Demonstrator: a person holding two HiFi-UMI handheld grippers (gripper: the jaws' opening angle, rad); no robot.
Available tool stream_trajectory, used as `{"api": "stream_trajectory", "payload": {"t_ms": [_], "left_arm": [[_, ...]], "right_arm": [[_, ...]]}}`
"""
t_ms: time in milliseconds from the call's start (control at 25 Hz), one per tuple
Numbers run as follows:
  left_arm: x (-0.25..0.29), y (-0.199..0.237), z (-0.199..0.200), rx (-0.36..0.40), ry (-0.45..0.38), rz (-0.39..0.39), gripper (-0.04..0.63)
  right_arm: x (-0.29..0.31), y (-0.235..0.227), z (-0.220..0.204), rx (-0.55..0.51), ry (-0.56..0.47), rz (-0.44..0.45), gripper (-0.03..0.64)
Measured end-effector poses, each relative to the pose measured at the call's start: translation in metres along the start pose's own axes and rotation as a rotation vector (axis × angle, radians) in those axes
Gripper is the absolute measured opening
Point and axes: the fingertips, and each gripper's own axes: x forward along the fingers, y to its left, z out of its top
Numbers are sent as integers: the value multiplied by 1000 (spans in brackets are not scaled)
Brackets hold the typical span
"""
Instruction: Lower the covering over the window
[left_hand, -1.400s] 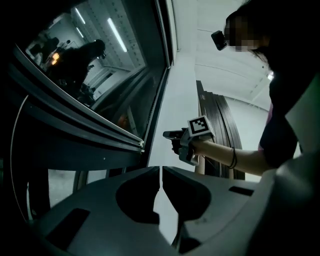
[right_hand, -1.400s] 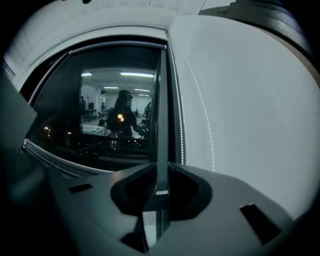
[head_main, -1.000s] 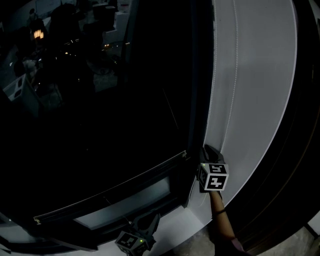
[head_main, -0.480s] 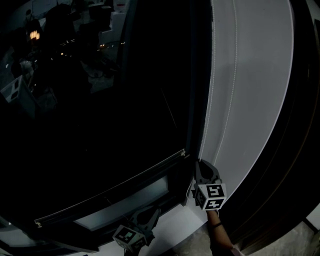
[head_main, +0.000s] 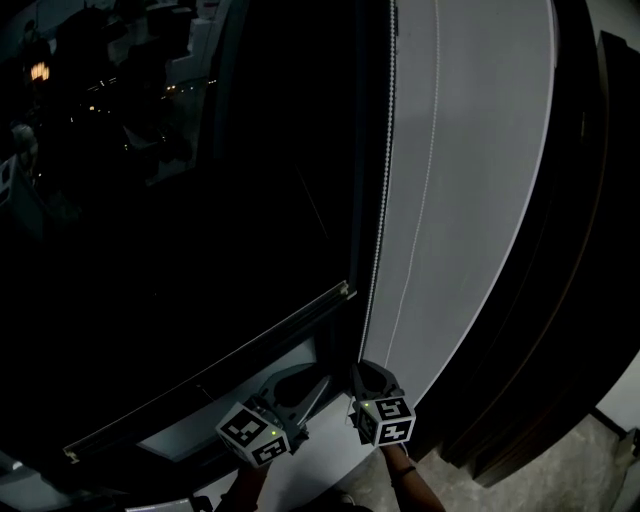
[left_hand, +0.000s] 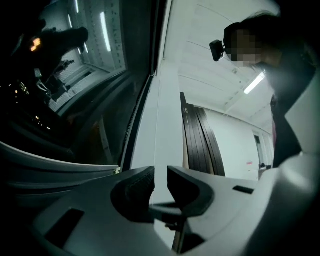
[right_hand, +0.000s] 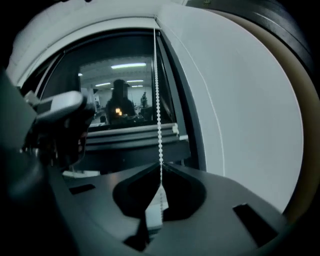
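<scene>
Window (head_main: 200, 220), chain (right_hand: 158, 120) in right gripper (right_hand: 160, 169)

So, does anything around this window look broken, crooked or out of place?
Nothing stands out. The bead chain runs straight and taut down beside the dark window into the right gripper, which is shut on it. No kinks, damage or spills show, though the scene is dim.

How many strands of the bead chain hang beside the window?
2. One strand runs beside the window frame into the shut right hand-held gripper; the other hangs just right of it, against the white wall.
</scene>
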Motion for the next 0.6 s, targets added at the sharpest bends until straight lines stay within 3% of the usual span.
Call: {"api": "stream_trajectory", "payload": {"t_ms": [200, 360, 600], "left_arm": [[14, -8, -6, 9, 31, -70, 106], [30, -13, -9, -16, 39, -138, 135], [57, -31, 9, 30, 21, -243, 140]], "right_arm": [[-21, 17, -97, 83, 178, -20, 15], [-39, 23, -148, 127, 296, -51, 15], [-69, 28, -220, 170, 446, -82, 15]]}}
